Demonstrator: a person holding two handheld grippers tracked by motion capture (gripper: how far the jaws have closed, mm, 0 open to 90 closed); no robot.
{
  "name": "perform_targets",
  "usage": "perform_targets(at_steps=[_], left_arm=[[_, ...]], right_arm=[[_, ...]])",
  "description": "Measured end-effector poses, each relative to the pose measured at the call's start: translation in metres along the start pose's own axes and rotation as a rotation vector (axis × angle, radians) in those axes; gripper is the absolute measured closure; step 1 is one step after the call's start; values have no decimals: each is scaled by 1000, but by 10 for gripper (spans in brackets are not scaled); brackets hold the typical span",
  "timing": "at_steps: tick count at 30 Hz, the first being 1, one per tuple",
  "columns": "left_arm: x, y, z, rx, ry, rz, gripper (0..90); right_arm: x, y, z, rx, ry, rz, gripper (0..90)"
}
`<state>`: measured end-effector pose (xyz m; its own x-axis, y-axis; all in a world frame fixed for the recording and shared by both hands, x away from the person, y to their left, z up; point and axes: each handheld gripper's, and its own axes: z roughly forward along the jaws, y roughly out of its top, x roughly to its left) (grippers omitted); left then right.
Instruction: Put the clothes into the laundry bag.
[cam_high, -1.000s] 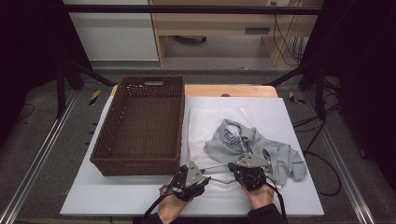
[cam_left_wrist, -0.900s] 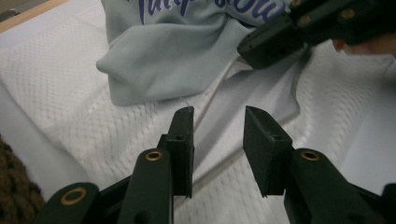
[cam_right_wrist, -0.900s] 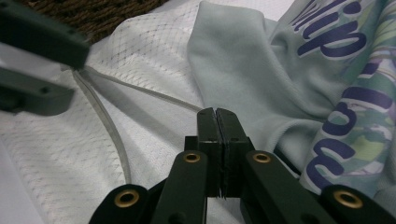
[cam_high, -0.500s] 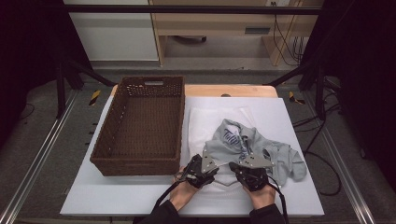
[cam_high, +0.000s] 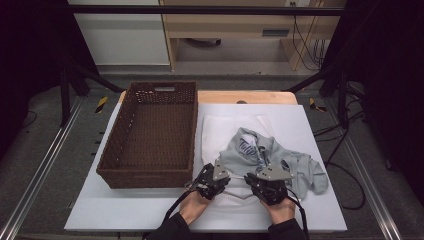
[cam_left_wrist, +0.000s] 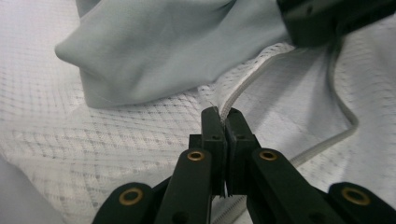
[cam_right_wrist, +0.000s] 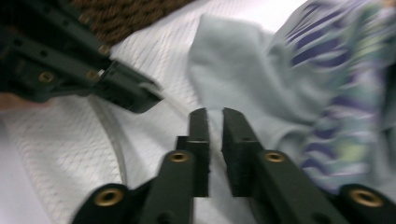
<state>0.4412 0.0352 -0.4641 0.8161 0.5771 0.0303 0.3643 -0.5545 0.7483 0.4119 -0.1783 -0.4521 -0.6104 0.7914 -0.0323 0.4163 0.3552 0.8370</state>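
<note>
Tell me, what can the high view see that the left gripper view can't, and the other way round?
High view: the brown basket left of the clothes, the wide white table top, and the person's left hand coming in from the bottom.
Left gripper view: up close, the left tongs pinched shut on the corded edge of the white mesh cloth.
Both: that white mesh cloth with the grey garment lying on it.
</note>
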Motion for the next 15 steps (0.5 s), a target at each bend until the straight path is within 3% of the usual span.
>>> perform_targets(at_steps=[4, 6, 9, 12, 15], left_arm=[[-2, -2, -2, 4, -8, -2, 880], [-4, -3, -2, 4, -11, 2, 880], [-5, -3, -2, 3, -8, 0, 880], [-4, -3, -2, -6, -14, -9, 880], [-3, -1, -4, -21, -13, -25, 879]], right_arm=[[-10, 4, -15, -60, -87, 4, 608], [-16, 3, -19, -62, -157, 10, 528], [-25, 1, -16, -44, -213, 34, 454], [-29, -2, -3, 10, -211, 36, 525], [-28, -3, 8, 67, -180, 40, 738]])
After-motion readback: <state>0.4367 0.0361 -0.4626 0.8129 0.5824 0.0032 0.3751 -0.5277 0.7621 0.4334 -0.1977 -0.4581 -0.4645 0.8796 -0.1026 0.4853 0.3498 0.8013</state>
